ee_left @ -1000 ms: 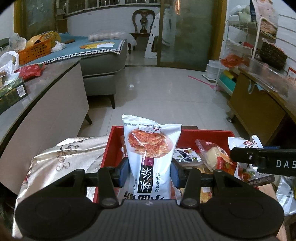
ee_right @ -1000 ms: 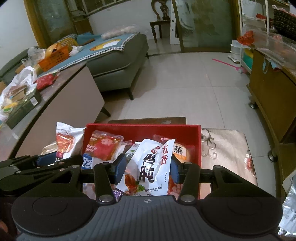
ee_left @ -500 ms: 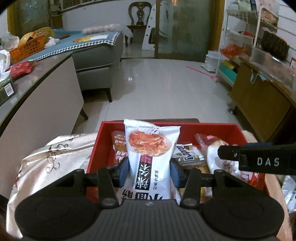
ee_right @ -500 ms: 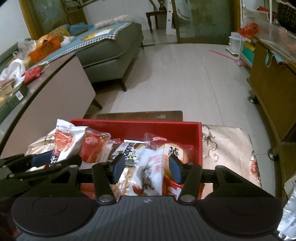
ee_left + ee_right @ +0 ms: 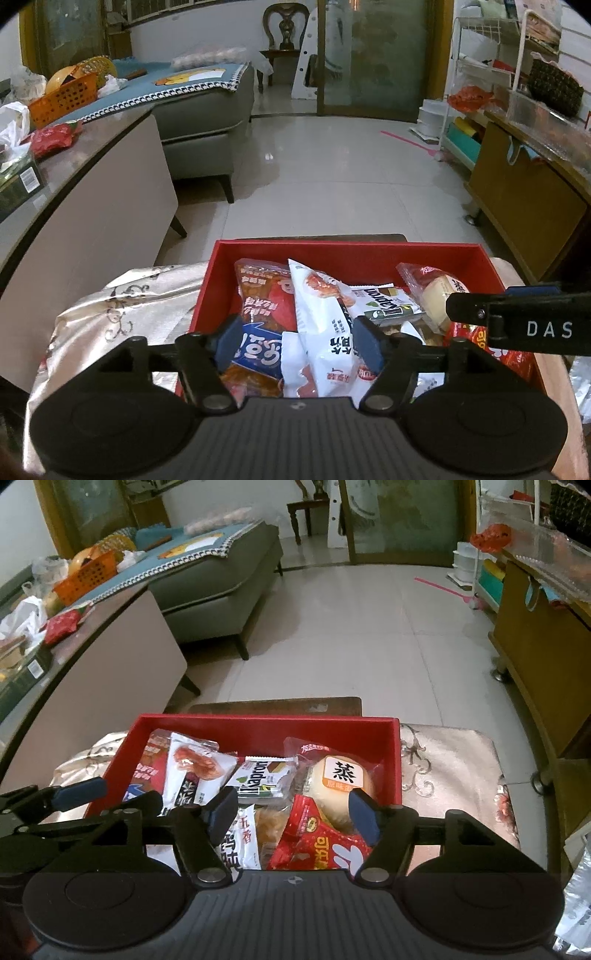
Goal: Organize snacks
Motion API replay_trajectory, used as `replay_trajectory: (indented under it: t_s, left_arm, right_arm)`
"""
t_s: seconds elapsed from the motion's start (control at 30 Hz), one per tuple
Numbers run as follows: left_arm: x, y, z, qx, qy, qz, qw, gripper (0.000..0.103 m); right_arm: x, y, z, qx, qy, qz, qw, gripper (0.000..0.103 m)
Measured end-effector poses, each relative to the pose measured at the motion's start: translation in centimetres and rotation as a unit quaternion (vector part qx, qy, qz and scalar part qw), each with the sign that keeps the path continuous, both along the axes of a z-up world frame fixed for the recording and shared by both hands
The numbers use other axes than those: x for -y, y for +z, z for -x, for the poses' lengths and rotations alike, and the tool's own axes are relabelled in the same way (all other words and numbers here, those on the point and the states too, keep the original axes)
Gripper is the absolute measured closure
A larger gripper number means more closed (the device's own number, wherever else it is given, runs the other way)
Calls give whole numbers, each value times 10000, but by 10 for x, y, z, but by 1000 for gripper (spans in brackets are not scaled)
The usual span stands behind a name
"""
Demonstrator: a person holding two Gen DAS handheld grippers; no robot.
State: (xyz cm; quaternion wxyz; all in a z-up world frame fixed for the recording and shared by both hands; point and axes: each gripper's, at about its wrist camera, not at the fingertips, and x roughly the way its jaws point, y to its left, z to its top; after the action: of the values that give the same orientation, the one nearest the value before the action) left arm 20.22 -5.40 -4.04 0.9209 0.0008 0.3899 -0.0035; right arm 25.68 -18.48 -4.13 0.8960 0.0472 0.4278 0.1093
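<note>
— Why do both your tongs hang over the red box (image 5: 343, 254) with nothing in them?

— I think I have just finished a drop. My left gripper (image 5: 297, 341) has just been opening; its jaws are spread, and the white spicy-strip packet (image 5: 325, 332) lies between them but loose, leaning on the other snacks inside the box. My right gripper (image 5: 293, 814) has also just been opening, and its pads press on nothing. Under it, inside the box, are the white five-spice packet (image 5: 240, 843), the red packet (image 5: 321, 843) and the steamed cake (image 5: 341, 779).

— So the snacks are in place?

— They are all inside the box, yes, but in a heap, one over another. I judge the sorting is nearly done, not tidy.

— And what is around the box?

— It sits on a shiny patterned cloth (image 5: 122, 306) over a small table. Beyond the box is a pale tiled floor (image 5: 325, 173); beyond and left of it, a grey sofa (image 5: 207, 110); right of it, a wooden cabinet (image 5: 524, 192).
</note>
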Motion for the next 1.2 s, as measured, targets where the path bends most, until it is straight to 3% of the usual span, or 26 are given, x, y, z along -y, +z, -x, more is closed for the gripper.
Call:
replay_trajectory:
  t_s: [0.1, 0.7, 1.2]
  left_arm:
    - [-2, 3, 6, -12, 26, -46, 10000, 38]
    - [-6, 19, 56, 77, 87, -150, 9998, 37]
    - [-11, 33, 94, 207, 109, -105, 9997, 35]
  right_arm:
    - [-1, 2, 6, -2, -24, -6, 10000, 29]
    - [-4, 12, 55, 3, -89, -10, 10000, 18]
    - [-10, 17, 93, 46, -137, -89, 9999, 17]
